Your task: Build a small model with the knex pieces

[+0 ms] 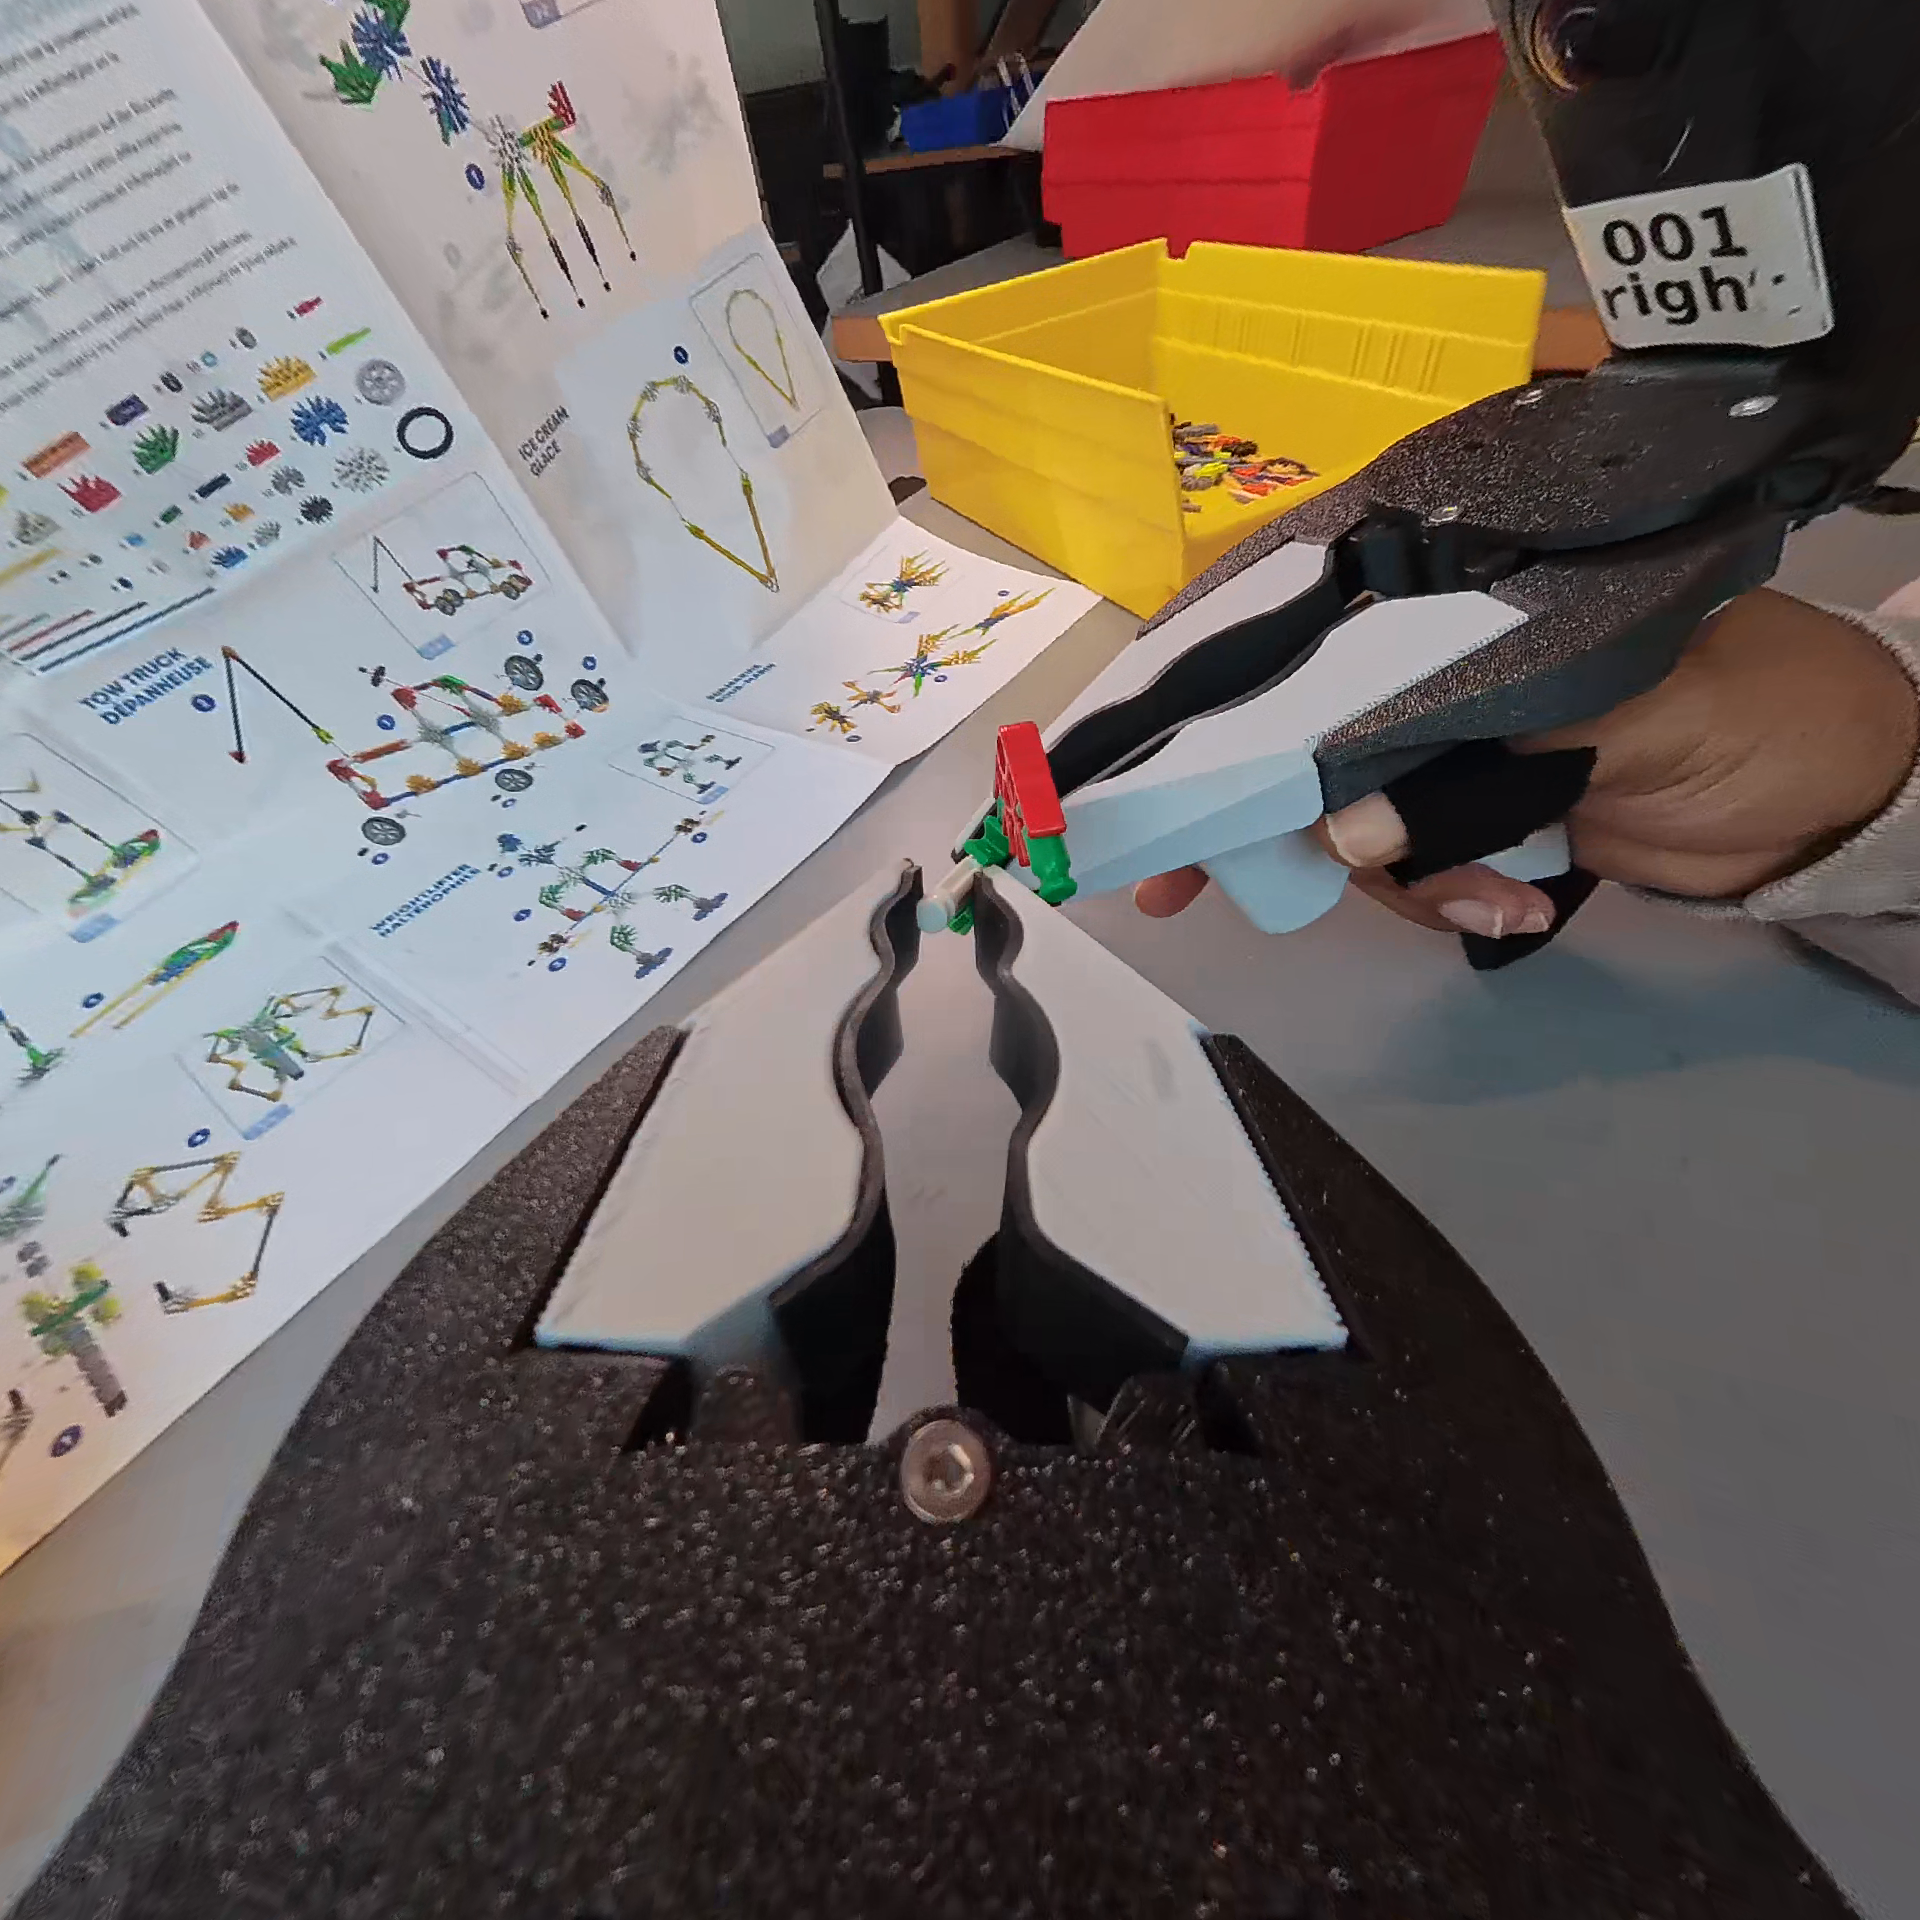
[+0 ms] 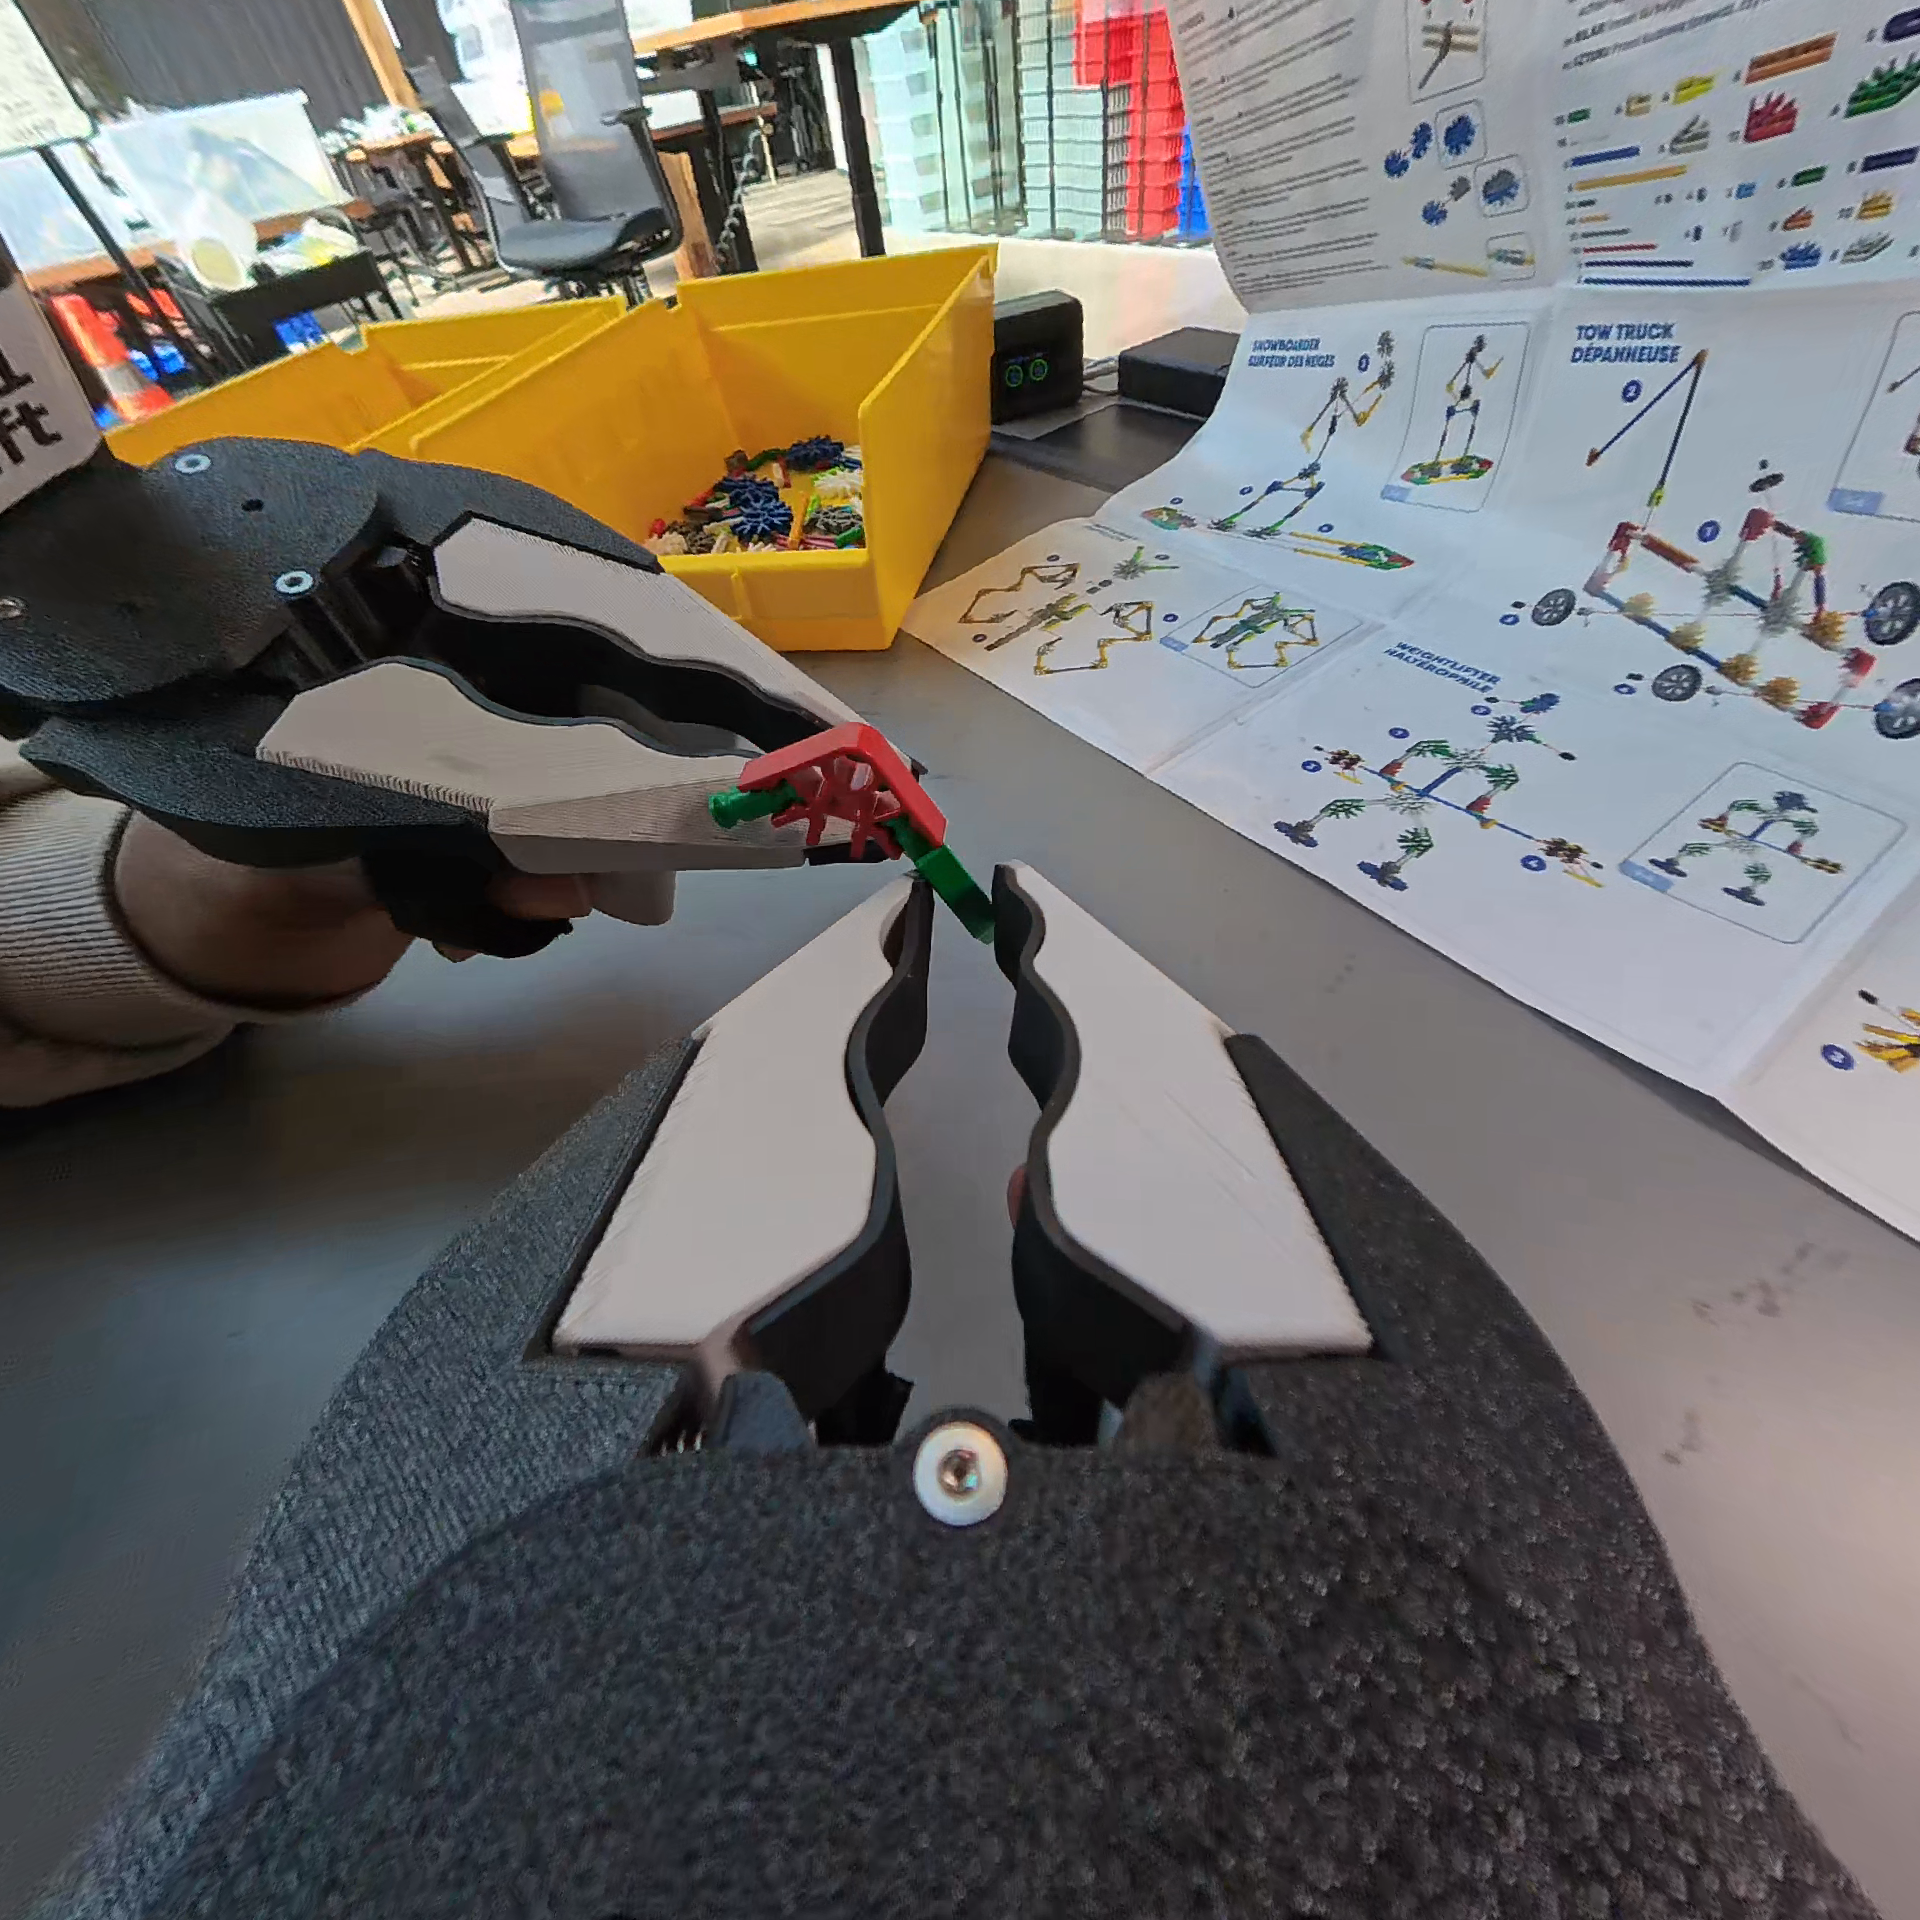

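A small assembly of a red corner connector, green pieces and a short white rod hangs between both grippers above the grey table. My left gripper is shut on the white rod end and the green clip beside it. My right gripper is shut on a green rod that sticks out of the red connector. In each view the other gripper comes in from the side, and its tips meet the connector: the right one and the left one. A hand holds each gripper.
A yellow bin with several small coloured pieces stands behind the grippers, with more yellow bins beside it and a red bin farther back. A large folded instruction sheet stands propped and spreads over the table. Two black boxes sit behind the sheet. Less than 4 cm separates the two grippers' tips.
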Available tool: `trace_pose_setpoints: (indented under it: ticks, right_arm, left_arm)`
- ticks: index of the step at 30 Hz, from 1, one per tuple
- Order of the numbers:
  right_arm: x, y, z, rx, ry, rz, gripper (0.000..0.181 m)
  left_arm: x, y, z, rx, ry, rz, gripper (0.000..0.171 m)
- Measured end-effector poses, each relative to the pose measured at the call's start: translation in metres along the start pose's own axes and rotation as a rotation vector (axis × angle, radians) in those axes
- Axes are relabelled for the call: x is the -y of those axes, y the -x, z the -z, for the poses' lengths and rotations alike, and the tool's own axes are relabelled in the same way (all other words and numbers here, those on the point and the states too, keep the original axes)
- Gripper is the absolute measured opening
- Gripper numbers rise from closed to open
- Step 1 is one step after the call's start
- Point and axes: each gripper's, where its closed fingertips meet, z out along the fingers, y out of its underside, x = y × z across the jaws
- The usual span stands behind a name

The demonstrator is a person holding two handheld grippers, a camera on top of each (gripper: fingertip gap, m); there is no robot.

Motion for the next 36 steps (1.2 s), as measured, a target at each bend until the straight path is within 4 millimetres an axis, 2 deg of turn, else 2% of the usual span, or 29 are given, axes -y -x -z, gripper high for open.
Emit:
trace_pose_setpoints:
  ticks: [3,6,8,9,11,15,18,22,25,29,31,36]
  right_arm:
    - [0.000,0.000,0.000,-0.021,0.005,0.102,0.008]
    - [0.001,0.008,0.001,0.000,0.010,0.293,0.006]
    - [-0.004,0.021,0.004,0.086,0.015,0.434,0.004]
    - [-0.003,0.028,0.007,0.148,0.005,0.449,0.004]
    - [0.001,0.038,0.011,0.261,-0.021,0.343,0.003]
    - [0.020,0.053,0.015,0.442,-0.124,-0.009,0.003]
    - [0.032,0.062,0.017,0.544,-0.189,-0.229,0.003]
    - [0.037,0.064,0.015,0.564,-0.204,-0.326,0.003]
    - [0.030,0.060,0.013,0.544,-0.163,-0.310,0.003]
    - [0.015,0.061,0.018,0.609,-0.051,-0.232,0.004]
    - [0.009,0.061,0.022,0.637,-0.005,-0.185,0.004]
    - [-0.018,0.065,0.027,0.726,0.194,-0.072,0.004]
  left_arm:
    - [0.002,0.000,0.000,-0.019,0.003,0.008,0.007]
    - [0.003,-0.003,0.008,-0.152,-0.028,0.187,0.005]
    - [0.003,-0.010,0.016,-0.278,-0.046,0.307,0.003]
    - [0.005,-0.015,0.021,-0.337,-0.065,0.362,0.003]
    - [0.012,-0.019,0.028,-0.407,-0.108,0.424,0.002]
    - [0.034,-0.016,0.037,-0.428,-0.218,0.464,0.003]
    - [0.046,-0.014,0.043,-0.341,-0.266,0.364,0.004]
    - [0.050,-0.010,0.045,-0.230,-0.254,0.192,0.006]
    - [0.043,-0.009,0.042,-0.236,-0.226,0.229,0.007]
    - [0.031,-0.020,0.041,-0.485,-0.162,0.463,0.006]
    - [0.025,-0.027,0.045,-0.597,-0.131,0.520,0.005]
    - [-0.002,-0.043,0.048,-0.704,0.067,0.433,0.005]
